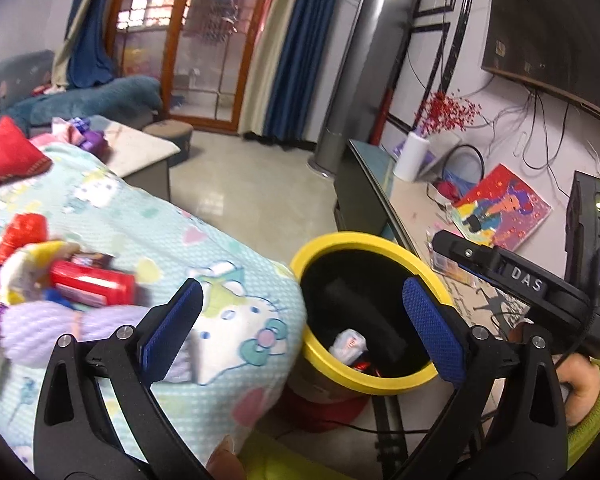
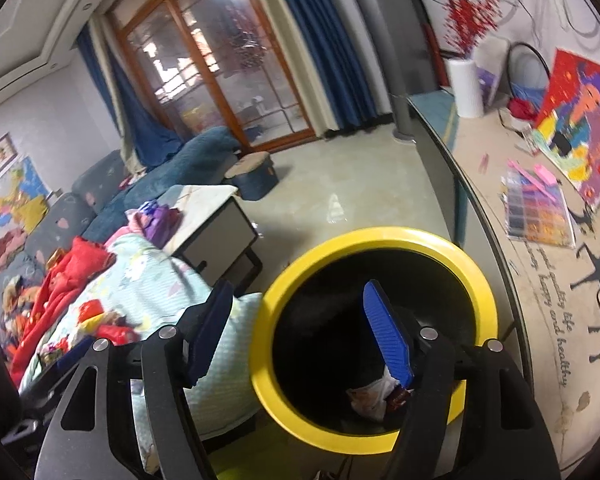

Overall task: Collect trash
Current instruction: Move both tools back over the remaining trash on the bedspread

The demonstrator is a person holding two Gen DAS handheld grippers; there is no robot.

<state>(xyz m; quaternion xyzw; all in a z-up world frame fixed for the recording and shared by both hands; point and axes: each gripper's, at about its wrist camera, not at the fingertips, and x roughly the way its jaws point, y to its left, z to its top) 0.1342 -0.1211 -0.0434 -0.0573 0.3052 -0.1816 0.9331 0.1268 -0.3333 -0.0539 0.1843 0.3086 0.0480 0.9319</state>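
My left tongs [image 1: 300,320] and right tongs [image 2: 304,332] both spread, empty. Yellow-rimmed bin [image 2: 380,240] just ahead holds wrappers [image 1: 348,346]. Blanket [image 1: 160,220] with red packets [image 1: 92,282] crowds its left.

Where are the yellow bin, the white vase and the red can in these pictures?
yellow bin [image 2: 396,238]: right wrist view, far rim.
white vase [image 2: 466,88]: right wrist view, middle of its body.
red can [image 1: 94,282]: left wrist view, its side, on the blanket.

- The left wrist camera looks forward along its gripper's blue pads [image 1: 172,332], above a cartoon-print blanket [image 1: 228,248], with the yellow-rimmed bin [image 1: 324,240] close at lower right.
- The right wrist camera sits nearer the yellow-rimmed bin [image 2: 376,236], looking down into its mouth.
- Both views share the bin, the blanket, the glass door [image 1: 212,40] and the painting [image 1: 504,208].
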